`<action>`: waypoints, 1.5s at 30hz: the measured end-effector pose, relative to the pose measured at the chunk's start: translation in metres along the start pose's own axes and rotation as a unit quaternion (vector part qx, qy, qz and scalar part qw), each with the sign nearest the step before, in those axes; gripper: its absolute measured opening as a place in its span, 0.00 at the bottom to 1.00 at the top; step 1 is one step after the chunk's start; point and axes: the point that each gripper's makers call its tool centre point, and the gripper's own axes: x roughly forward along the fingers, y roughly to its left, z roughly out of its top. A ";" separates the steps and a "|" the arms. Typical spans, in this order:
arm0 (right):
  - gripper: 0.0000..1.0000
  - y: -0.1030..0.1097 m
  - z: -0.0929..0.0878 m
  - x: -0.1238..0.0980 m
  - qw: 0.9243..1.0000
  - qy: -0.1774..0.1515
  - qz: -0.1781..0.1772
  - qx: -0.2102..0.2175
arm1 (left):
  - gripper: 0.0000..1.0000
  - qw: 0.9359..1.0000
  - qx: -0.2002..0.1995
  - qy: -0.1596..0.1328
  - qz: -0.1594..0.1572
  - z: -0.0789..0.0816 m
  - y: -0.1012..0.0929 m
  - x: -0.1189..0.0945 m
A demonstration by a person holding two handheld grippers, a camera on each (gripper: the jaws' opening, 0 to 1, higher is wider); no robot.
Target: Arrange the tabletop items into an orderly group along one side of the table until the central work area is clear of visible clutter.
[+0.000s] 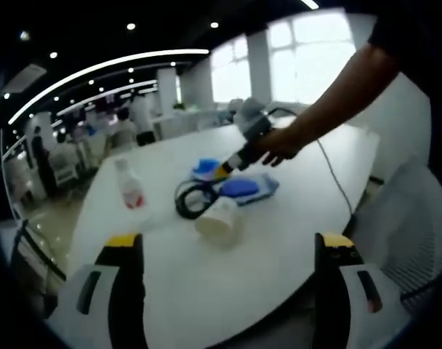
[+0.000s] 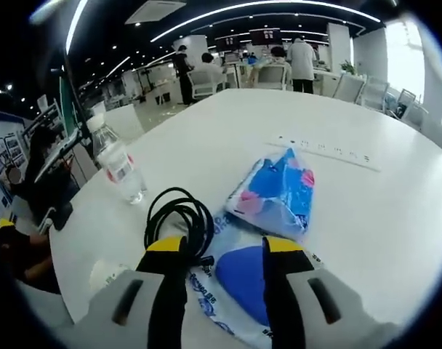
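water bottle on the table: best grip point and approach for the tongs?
Grip the water bottle around its clear body, about at the label, probably coming in level from the side. It stands upright, apart from the black cable, and its round, narrow body should fit between the jaws; the cap looks too small.

The white surface (image 2: 395, 240) carries a bottle (image 2: 115, 163) at 9 o'clock, a cable (image 2: 181, 218), blue packets (image 2: 275, 193) and a cup (image 1: 219, 218).

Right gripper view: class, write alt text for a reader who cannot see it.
The right tongs, open and yellow-tipped, hover over a blue oval object in a clear printed bag on a white table. Beside it lie a coiled black cable and a blue-and-pink packet; a water bottle stands further left.
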 end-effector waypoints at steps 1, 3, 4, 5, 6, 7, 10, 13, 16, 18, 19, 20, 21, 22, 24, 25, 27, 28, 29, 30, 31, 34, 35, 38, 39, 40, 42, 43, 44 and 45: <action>0.41 0.001 0.000 0.003 1.000 0.001 0.002 -0.001 | 0.95 1.000 0.000 0.001 0.000 0.000 0.000 0.000; 0.40 0.003 -0.001 0.006 1.000 0.003 0.008 -0.002 | 0.94 1.000 -0.001 0.001 0.002 0.000 0.000 0.000; 0.39 0.005 -0.002 0.009 1.000 0.005 0.010 -0.001 | 0.94 1.000 -0.002 0.002 0.003 -0.001 0.001 0.000; 0.38 0.006 -0.003 0.011 1.000 0.007 0.012 -0.002 | 0.94 1.000 -0.003 0.002 0.004 -0.001 0.001 0.000; 0.38 0.007 -0.004 0.013 1.000 0.008 0.013 -0.003 | 0.94 1.000 -0.006 0.001 0.006 0.000 0.002 0.000; 0.37 0.008 -0.004 0.015 1.000 0.008 0.016 -0.004 | 0.94 1.000 -0.010 0.001 0.010 -0.001 0.004 0.000; 0.36 0.011 -0.006 0.020 1.000 0.010 0.019 -0.005 | 0.94 0.999 -0.026 -0.001 0.022 -0.001 0.010 0.000; 0.34 0.017 -0.009 0.025 0.999 0.016 0.025 -0.013 | 0.93 0.999 -0.030 0.000 0.027 -0.002 0.012 -0.001; 0.31 0.024 -0.013 0.031 0.998 0.027 0.031 -0.055 | 0.93 0.999 -0.026 0.004 0.026 -0.003 0.011 0.000; 0.30 0.028 -0.014 0.036 0.998 0.028 0.034 -0.055 | 0.93 0.999 -0.026 0.005 0.026 -0.004 0.011 0.000; 0.30 0.029 -0.015 0.037 0.997 0.029 0.033 -0.057 | 0.93 0.999 -0.027 0.006 0.026 -0.004 0.011 0.000; 0.30 0.028 -0.017 0.040 0.997 0.034 0.025 -0.070 | 0.93 0.999 -0.027 0.007 0.027 -0.004 0.011 0.000; 0.29 0.026 -0.018 0.041 0.996 0.038 0.018 -0.079 | 0.92 0.999 -0.027 0.007 0.028 -0.005 0.012 -0.001; 0.28 0.028 -0.019 0.044 0.996 0.037 0.022 -0.076 | 0.92 0.999 -0.027 0.008 0.029 -0.005 0.012 -0.001; 0.27 0.030 -0.021 0.047 0.996 0.040 0.023 -0.075 | 0.92 0.999 -0.028 0.008 0.031 -0.005 0.013 -0.001; 0.25 0.031 -0.021 0.048 0.996 0.041 0.022 -0.075 | 0.92 0.999 -0.029 0.009 0.032 -0.005 0.014 -0.001; 0.23 0.034 -0.021 0.049 0.996 0.041 0.023 -0.071 | 0.92 0.999 -0.032 0.010 0.033 -0.006 0.015 -0.002; 0.23 0.034 -0.022 0.051 0.997 0.044 0.017 -0.066 | 0.92 0.999 -0.033 0.010 0.034 -0.006 0.015 -0.002; 0.22 0.032 -0.023 0.053 0.997 0.047 0.013 -0.061 | 0.91 0.999 -0.033 0.011 0.034 -0.006 0.015 -0.002; 0.21 0.031 -0.025 0.053 0.998 0.050 0.008 -0.047 | 0.91 0.999 -0.033 0.011 0.034 -0.006 0.015 -0.002; 0.18 0.032 -0.025 0.053 0.998 0.047 0.007 -0.037 | 0.91 0.999 -0.033 0.012 0.033 -0.006 0.015 -0.002; 0.10 0.026 -0.027 0.051 0.999 0.045 -0.009 0.015 | 0.91 0.999 -0.031 0.013 0.034 -0.006 0.016 -0.003; 0.09 0.025 -0.028 0.051 0.999 0.044 -0.011 0.027 | 0.91 0.999 -0.031 0.013 0.034 -0.006 0.016 -0.003; 0.08 0.023 -0.026 0.049 0.998 0.036 -0.016 0.053 | 0.90 0.999 -0.031 0.013 0.034 -0.006 0.017 -0.004; 0.07 0.023 -0.025 0.048 0.998 0.035 -0.018 0.054 | 0.90 0.999 -0.031 0.013 0.034 -0.006 0.017 -0.004; 0.07 0.023 -0.023 0.045 0.997 0.031 -0.021 0.061 | 0.90 0.999 -0.030 0.012 0.034 -0.006 0.017 -0.004; 0.06 0.024 -0.019 0.043 0.997 0.026 -0.020 0.074 | 0.90 0.999 -0.030 0.011 0.034 -0.005 0.017 -0.004; 0.06 0.024 -0.017 0.042 0.996 0.022 -0.019 0.081 | 0.89 0.999 -0.030 0.011 0.034 -0.005 0.017 -0.004; 0.06 0.024 -0.014 0.040 0.996 0.017 -0.018 0.087 | 0.89 0.999 -0.029 0.011 0.034 -0.005 0.017 -0.004; 0.06 0.026 -0.011 0.039 0.994 0.010 -0.014 0.106 | 0.89 0.999 -0.028 0.010 0.034 -0.004 0.017 -0.004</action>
